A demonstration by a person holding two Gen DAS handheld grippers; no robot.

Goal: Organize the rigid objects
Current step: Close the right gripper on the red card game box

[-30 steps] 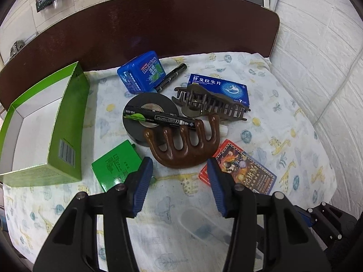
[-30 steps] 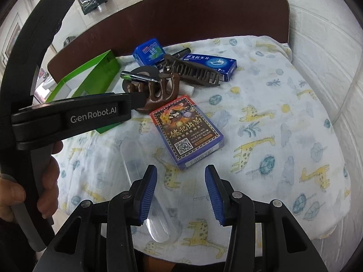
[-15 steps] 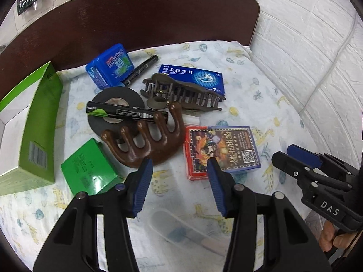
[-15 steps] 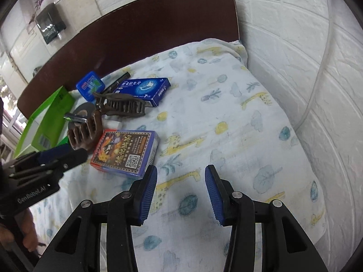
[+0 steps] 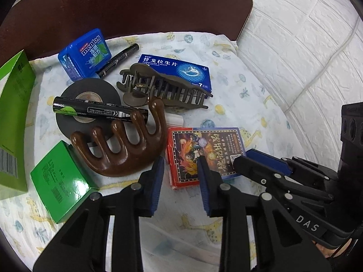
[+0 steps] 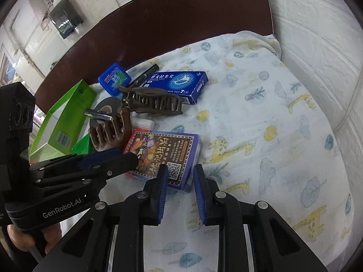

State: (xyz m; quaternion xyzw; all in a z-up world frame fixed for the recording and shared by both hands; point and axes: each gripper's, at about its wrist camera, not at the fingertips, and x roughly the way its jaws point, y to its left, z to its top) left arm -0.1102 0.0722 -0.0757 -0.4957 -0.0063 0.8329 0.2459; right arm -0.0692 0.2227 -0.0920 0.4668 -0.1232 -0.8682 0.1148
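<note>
A deck-of-cards box (image 5: 204, 149) with a red side and a printed top lies flat on the giraffe-print cloth (image 6: 261, 136). My left gripper (image 5: 180, 170) hovers at its near left corner. Its jaws are closing, with that corner between them and a gap still showing at the left pad. My right gripper (image 6: 180, 170) straddles the card box (image 6: 163, 156) at its near right corner, jaws closing and narrow, not visibly pressing. A brown wooden comb (image 5: 127, 145) lies just left of the card box.
Behind lie a black tape roll (image 5: 87, 104) with a black-green tube (image 5: 97, 110) on it, a hair claw (image 5: 163, 89), a blue medicine box (image 5: 179, 70), a mentos tin (image 5: 85, 53) and a pen (image 5: 118, 60). A small green box (image 5: 61, 181) and an open green carton (image 5: 13, 122) stand left. White wall on the right.
Both grippers have closed in on the card box, the right one swinging back from the right. Both pairs of jaws stand narrower than before.
</note>
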